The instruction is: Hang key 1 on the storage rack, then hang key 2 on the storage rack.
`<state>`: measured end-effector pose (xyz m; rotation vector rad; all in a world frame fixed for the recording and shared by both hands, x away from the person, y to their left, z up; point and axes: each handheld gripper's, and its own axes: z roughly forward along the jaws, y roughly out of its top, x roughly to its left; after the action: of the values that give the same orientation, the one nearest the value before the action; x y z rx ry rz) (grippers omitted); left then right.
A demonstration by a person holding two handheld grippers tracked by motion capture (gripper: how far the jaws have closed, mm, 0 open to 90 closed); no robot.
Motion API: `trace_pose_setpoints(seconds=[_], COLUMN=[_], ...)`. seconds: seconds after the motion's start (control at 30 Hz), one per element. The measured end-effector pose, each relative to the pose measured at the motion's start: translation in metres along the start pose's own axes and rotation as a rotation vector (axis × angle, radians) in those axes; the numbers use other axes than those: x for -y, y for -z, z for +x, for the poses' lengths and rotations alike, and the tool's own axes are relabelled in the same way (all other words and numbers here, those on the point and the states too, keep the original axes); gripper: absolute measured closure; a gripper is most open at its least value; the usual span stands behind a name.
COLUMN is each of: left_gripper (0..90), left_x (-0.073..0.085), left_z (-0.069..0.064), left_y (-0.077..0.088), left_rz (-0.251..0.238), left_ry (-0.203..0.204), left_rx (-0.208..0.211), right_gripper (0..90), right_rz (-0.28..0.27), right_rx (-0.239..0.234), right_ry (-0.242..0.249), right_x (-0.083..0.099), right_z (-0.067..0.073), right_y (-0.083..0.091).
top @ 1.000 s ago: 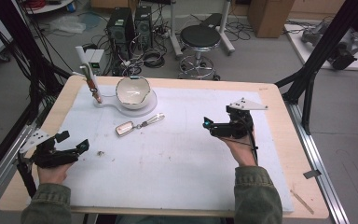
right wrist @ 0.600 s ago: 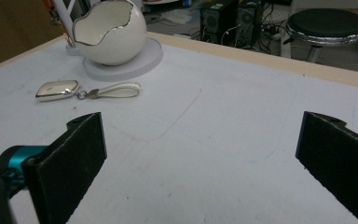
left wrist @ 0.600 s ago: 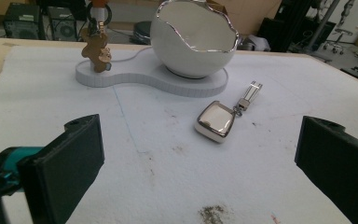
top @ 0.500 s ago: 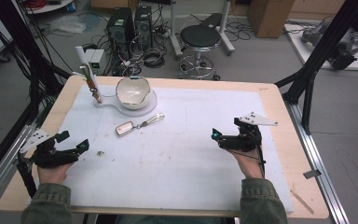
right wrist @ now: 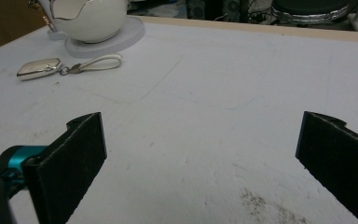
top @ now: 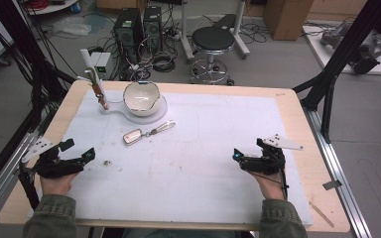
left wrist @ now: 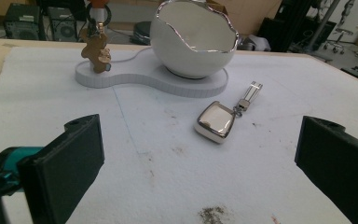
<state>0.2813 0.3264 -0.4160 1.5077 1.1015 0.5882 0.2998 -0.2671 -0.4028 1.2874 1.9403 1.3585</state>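
Left claw [top: 87, 156] parked low near the tabletop's [top: 297, 124] left edge, jaws spread wide, nothing between them. Keyring [left wrist: 216, 122] lying flat on the white mat [top: 203, 148] ahead of that claw and a bit toward its right jaw, well apart from it, strap end [left wrist: 251, 93] pointing away. Past the keyring, straight ahead: white bowl [left wrist: 193, 39] with a jagged silver rim, sitting on a flat white base [left wrist: 144, 77]; little brown figure [left wrist: 95, 49] standing on the same base, off toward the left jaw's side. Small dark smudge [left wrist: 212, 213] on the mat just in front of the claw. Right claw [top: 238, 157] over on the other side, also wide open and holding nothing, hovering just above bare mat. From there, keyring [right wrist: 39, 67] far ahead and off to the left jaw's side, bowl [right wrist: 91, 16] just beyond it. Both claws well apart from each other and from the keyring, touching none of it.
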Motion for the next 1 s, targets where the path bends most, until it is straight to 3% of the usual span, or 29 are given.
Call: trace_pose_setpoints(seconds=[0.67,0.83,1.0], left_gripper=[1.7,1.7,1.7], left_x=[0.000,-0.001,-0.004], left_z=[0.000,-0.002,-0.006], left_y=[-0.003,-0.006,-0.013], left_rz=[0.000,0.017,0.059], left_ry=[0.005,-0.003,-0.036], left_rx=[0.001,0.003,0.006], right_gripper=[0.5,0.5,0.5], right_rz=[-0.020,-0.022,-0.032], right_rx=[0.099,0.115,0.120], right_ry=[-0.025,-0.031,-0.027], right_x=[0.034,0.037,0.039], right_z=[-0.008,-0.009,-0.007], right_y=[0.025,0.027,0.032])
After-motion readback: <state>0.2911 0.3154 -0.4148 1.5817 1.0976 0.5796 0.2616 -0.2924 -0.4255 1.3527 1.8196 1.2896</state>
